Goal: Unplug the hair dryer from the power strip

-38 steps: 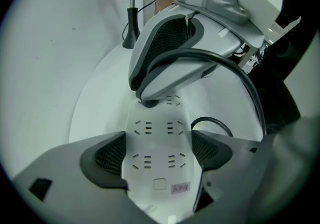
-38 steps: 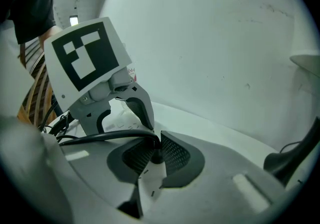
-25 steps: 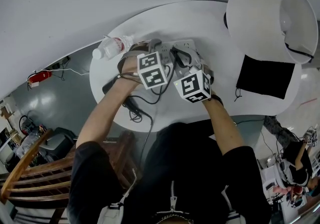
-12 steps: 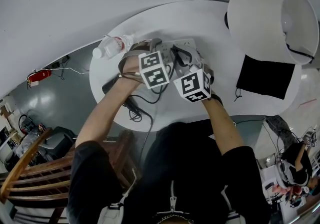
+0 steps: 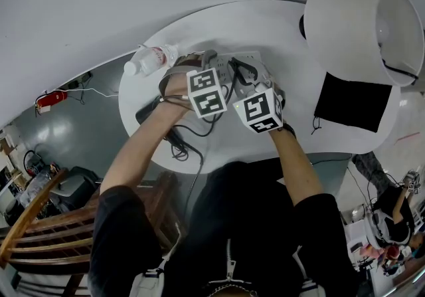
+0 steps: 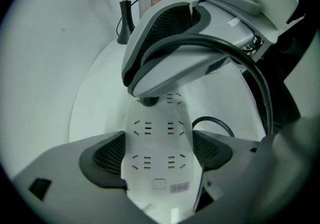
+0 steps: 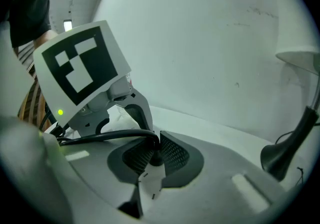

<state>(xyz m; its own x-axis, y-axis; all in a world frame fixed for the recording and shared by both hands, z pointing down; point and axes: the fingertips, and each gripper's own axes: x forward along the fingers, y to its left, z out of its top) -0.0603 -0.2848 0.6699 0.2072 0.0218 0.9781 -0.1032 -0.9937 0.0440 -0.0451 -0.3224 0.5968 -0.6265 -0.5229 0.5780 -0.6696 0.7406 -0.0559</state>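
Note:
A white power strip (image 6: 156, 168) lies on the round white table (image 5: 279, 30). My left gripper (image 6: 157, 150) points steeply down and is shut on the strip, one pad against each long side. A black plug (image 6: 148, 101) sits in a socket further along the strip. My right gripper (image 7: 153, 149) is shut on that plug (image 7: 155, 159), and its body (image 6: 170, 52) fills the top of the left gripper view. The black cable (image 7: 107, 137) leaves the plug and trails to the table's front edge (image 5: 182, 146). The dryer itself is hidden.
A clear water bottle (image 5: 151, 60) lies at the table's left. A large white lamp (image 5: 362, 26) stands at the back right, its base (image 7: 280, 155) near the strip. A black cloth (image 5: 350, 101) lies on the right. A wooden chair (image 5: 46, 236) stands beside the table.

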